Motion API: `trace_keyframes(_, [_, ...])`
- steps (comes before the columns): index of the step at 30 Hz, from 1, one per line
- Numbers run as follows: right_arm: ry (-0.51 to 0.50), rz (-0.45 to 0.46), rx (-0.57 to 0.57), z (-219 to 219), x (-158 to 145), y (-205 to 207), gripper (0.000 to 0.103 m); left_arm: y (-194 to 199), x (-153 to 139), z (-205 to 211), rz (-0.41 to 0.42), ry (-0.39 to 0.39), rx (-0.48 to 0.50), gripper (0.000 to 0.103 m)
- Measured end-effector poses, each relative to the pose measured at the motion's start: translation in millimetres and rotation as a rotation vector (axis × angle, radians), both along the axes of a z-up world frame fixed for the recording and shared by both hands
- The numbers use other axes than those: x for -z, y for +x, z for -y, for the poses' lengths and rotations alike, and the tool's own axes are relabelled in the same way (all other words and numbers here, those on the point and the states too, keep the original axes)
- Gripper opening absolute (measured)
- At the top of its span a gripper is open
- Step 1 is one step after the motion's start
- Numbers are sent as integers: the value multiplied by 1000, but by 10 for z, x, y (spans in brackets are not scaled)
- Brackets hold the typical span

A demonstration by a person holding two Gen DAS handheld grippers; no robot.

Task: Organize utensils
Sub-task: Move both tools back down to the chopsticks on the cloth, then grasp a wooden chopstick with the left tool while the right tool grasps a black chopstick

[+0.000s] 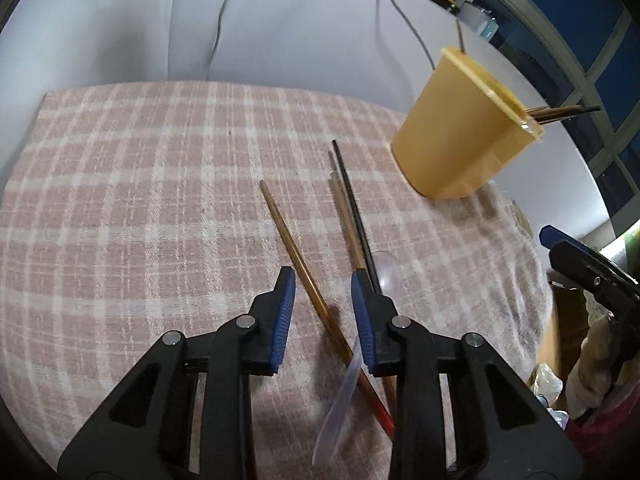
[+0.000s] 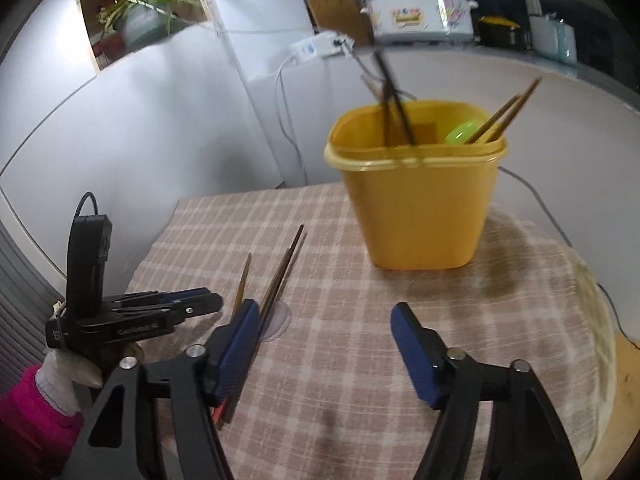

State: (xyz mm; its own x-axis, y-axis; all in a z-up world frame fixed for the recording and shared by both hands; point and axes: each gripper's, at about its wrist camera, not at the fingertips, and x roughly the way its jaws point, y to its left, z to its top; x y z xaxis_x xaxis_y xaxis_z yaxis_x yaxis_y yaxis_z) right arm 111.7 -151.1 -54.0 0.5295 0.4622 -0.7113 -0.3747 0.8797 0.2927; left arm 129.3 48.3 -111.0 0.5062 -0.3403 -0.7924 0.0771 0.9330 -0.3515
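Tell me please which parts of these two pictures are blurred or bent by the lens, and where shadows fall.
Left wrist view: the yellow container is soft and leans because of the fisheye; the chopsticks are fairly sharp; the clear spoon is smeared. Right wrist view: the dark chopsticks in the container are blurred, and a shadow lies on the checked cloth beside it.

A round bench (image 2: 500,292) under pink checked cloth stands before pale walls (image 2: 140,140); a potted green plant (image 2: 140,4) sits in a recess.
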Motion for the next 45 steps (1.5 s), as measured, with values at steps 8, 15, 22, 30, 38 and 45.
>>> trace_keyframes(8, [7,-76,-53,-389,191,225,41,165,127,135,-25,43,-11,23])
trace_keyframes(15, [-51,-138,-97,-798,350,426,30,292,279,252,-17,118,-10,13])
trace_keyframes(22, [-125,-175,-96,-1041,496,706,22,339,331,181,-28,81,-30,7])
trace_keyframes(30, [-184,-192,-85,-1207,629,897,17,282,337,12,-30,80,-50,6])
trace_keyframes(38, [-193,-221,-63,-1244,755,1016,10,142,284,-155,-28,84,-51,6])
trace_keyframes(45, [-143,-248,-56,-1179,712,1057,8,183,290,-116,-27,102,-50,6])
